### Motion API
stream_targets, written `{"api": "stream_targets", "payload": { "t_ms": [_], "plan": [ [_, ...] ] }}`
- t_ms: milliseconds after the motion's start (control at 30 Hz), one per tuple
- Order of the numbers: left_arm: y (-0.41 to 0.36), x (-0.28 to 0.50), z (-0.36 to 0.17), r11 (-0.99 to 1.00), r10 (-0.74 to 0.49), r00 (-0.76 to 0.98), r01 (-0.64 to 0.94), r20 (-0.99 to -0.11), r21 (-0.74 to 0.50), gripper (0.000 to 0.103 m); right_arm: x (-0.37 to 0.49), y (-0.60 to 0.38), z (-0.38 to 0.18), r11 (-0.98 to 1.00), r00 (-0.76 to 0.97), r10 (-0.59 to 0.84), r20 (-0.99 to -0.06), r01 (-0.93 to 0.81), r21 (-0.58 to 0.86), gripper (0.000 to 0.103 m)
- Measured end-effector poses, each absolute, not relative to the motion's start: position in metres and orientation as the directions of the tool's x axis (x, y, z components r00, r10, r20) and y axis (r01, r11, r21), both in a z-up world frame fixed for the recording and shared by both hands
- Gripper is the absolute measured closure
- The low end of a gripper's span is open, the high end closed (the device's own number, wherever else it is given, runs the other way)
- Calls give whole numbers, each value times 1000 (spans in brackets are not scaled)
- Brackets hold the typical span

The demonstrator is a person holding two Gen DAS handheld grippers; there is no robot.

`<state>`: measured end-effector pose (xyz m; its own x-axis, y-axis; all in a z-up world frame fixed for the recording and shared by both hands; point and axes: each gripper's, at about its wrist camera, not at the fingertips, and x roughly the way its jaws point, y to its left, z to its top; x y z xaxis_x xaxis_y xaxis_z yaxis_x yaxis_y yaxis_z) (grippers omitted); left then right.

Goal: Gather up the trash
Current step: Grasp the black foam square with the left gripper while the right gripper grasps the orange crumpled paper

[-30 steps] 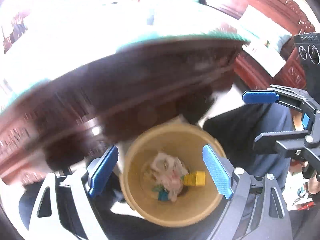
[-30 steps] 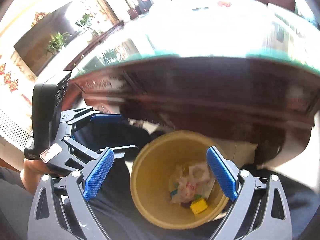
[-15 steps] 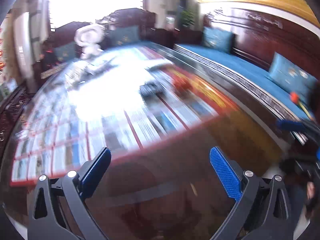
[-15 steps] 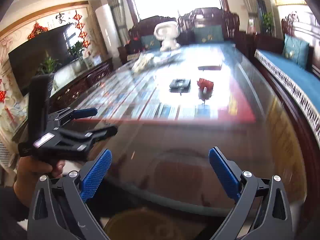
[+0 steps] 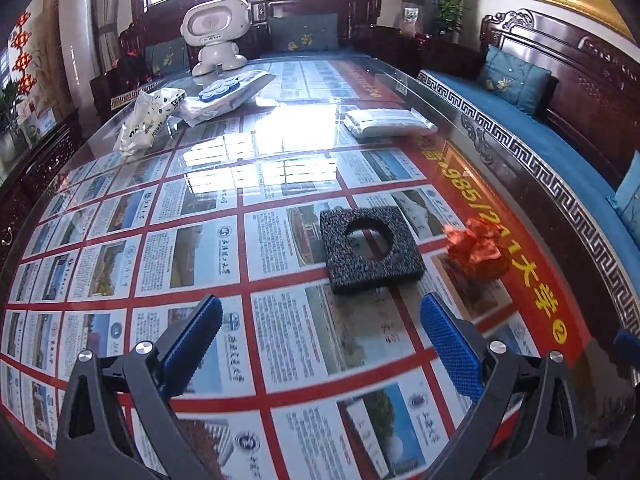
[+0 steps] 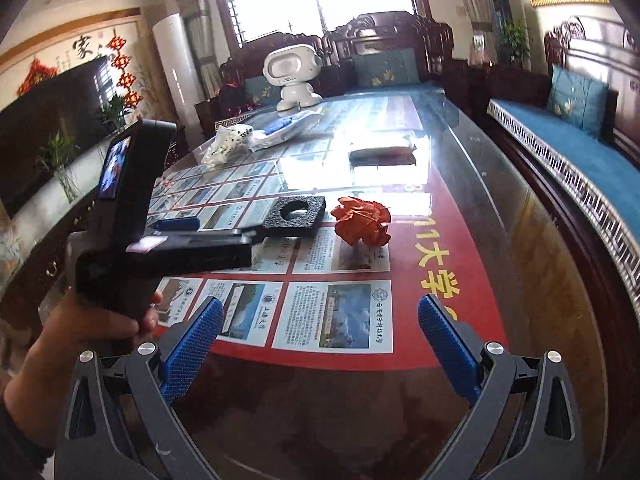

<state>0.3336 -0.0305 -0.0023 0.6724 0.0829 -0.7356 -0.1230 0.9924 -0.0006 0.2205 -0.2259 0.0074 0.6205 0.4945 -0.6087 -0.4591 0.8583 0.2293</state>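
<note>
A black foam square with a round hole (image 5: 372, 250) lies on the glass tabletop (image 5: 200, 216), just ahead of my left gripper (image 5: 320, 308) and slightly right of it. A crumpled red paper ball (image 5: 476, 248) sits to the foam's right. My left gripper is open, with only the tabletop showing between its blue pads. My right gripper (image 6: 320, 308) is also open and holds nothing. It hovers near the table's front edge, with the red paper ball (image 6: 362, 226) and the foam square (image 6: 294, 216) farther ahead. A hand (image 6: 80, 332) holds the left gripper's handle at the left of the right wrist view.
At the far end of the table stand a white robot figure (image 5: 216, 36), a white printed bag (image 5: 148, 120), a wipes pack (image 5: 228, 94) and a tissue pack (image 5: 388, 122). A dark wooden bench with blue cushions (image 5: 540, 140) runs along the right side.
Both grippers were looking down into a yellow bin of trash below the table edge. They have risen and now face across the tabletop. The left jaws stand slightly wider.
</note>
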Motion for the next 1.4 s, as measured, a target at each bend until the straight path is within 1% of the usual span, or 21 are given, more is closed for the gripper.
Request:
{"api": "stream_targets", "payload": {
  "t_ms": [167, 200, 233, 300, 333, 367, 433, 467, 500, 533, 567, 800, 867, 1033, 1267, 1367, 1400],
  "plan": [
    [-15, 369, -6, 978, 129, 644, -207, -754, -9, 4, 235, -228, 0, 861, 610, 488, -625, -454, 228, 9],
    [-15, 374, -9, 978, 130, 634, -207, -762, -5, 6, 237, -227, 0, 861, 607, 488, -627, -455, 229, 9],
    [-15, 381, -11, 979, 128, 621, -202, -774, 0, 9, 240, -226, 0, 860, 605, 488, -629, -455, 230, 9],
    [-15, 393, -17, 980, 124, 597, -198, -792, 5, 20, 241, -225, 2, 857, 602, 493, -628, -463, 229, 9],
    [-15, 396, -19, 981, 117, 590, -195, -799, 0, 22, 241, -224, 2, 857, 604, 491, -628, -464, 225, 9],
    [-15, 397, -21, 981, 113, 584, -195, -804, -3, 28, 241, -223, 4, 856, 605, 492, -626, -467, 220, 9],
    [-15, 398, -26, 983, 98, 576, -186, -811, -14, 34, 242, -221, 7, 854, 606, 493, -625, -474, 214, 9],
    [-16, 396, -26, 984, 80, 583, -175, -809, -29, 40, 242, -220, 8, 855, 608, 492, -623, -474, 211, 9],
    [-17, 394, -25, 986, 72, 592, -165, -803, -33, 56, 243, -220, 9, 855, 610, 491, -622, -475, 210, 9],
    [-18, 392, -24, 987, 64, 599, -158, -799, -39, 66, 245, -219, 10, 855, 609, 490, -623, -475, 208, 9],
    [-19, 390, -23, 988, 51, 605, -149, -794, -50, 83, 247, -217, 10, 856, 610, 488, -624, -475, 205, 9],
    [-17, 372, -11, 991, -15, 633, -94, -774, -97, 83, 261, -212, 5, 868, 604, 462, -650, -459, 191, 9],
    [-15, 367, -6, 991, -34, 634, -79, -773, -108, 83, 266, -209, 2, 879, 610, 435, -662, -447, 166, 9],
    [-10, 360, 2, 994, -18, 645, -70, -764, -82, 83, 286, -195, -8, 903, 629, 358, -690, -421, 85, 9],
    [-10, 360, 1, 995, -19, 643, -61, -765, -76, 83, 327, -171, -14, 915, 625, 318, -713, -399, 58, 9],
    [-10, 362, -1, 995, -25, 639, -60, -769, -82, 83, 340, -167, -17, 923, 618, 286, -732, -382, 38, 11],
    [-10, 362, -2, 995, -25, 638, -60, -769, -82, 83, 343, -167, -19, 922, 608, 295, -737, -384, 51, 16]
  ]
}}
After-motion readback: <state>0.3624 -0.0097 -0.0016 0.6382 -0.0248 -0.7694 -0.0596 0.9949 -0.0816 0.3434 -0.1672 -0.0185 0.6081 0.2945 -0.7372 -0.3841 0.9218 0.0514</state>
